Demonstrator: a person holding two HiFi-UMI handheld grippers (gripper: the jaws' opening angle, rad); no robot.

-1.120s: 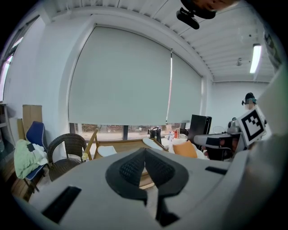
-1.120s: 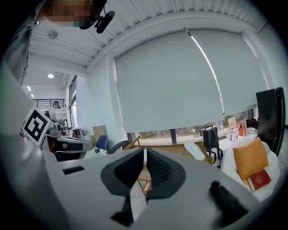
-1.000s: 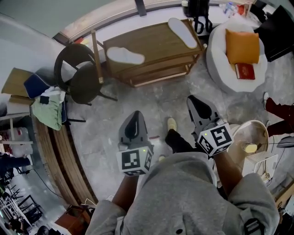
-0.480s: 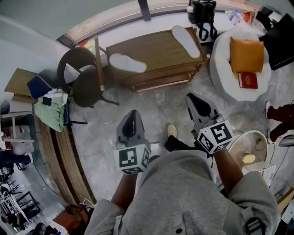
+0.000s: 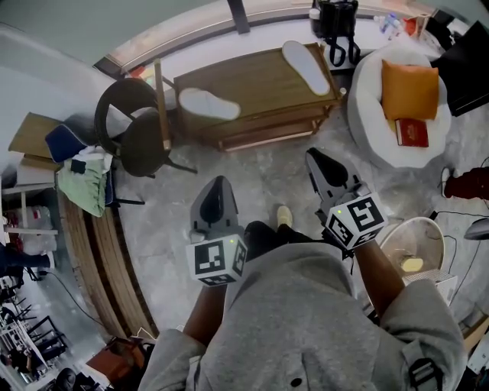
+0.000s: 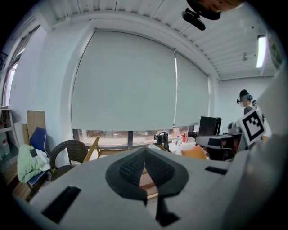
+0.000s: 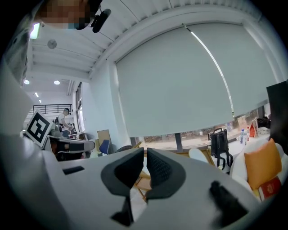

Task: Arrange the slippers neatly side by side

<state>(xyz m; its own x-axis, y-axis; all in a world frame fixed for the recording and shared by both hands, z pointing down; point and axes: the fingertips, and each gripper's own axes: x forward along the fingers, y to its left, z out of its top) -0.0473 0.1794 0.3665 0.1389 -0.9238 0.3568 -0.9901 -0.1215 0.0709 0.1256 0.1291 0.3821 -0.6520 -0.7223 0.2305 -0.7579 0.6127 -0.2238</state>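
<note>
Two white slippers lie apart on a low wooden table (image 5: 260,80) at the far side of the head view. The left slipper (image 5: 208,103) rests near the table's left end, and the right slipper (image 5: 306,67) lies at its right end, angled differently. My left gripper (image 5: 217,185) hangs over the grey floor well short of the table, shut and empty (image 6: 145,152). Further right, my right gripper (image 5: 316,156) is also shut with nothing in it (image 7: 145,152). In the right gripper view the right slipper (image 7: 198,155) shows beyond the jaws.
A dark wicker chair (image 5: 136,130) stands left of the table. A white round seat (image 5: 365,103) with an orange cushion (image 5: 409,90) is at the right, a black bag (image 5: 334,23) behind the table, a fan (image 5: 416,243) near my right arm. Clothes (image 5: 82,182) pile at the left.
Both grippers have drifted slightly forward toward the table as the person steps. The slippers have not moved, and both grippers stay shut.
</note>
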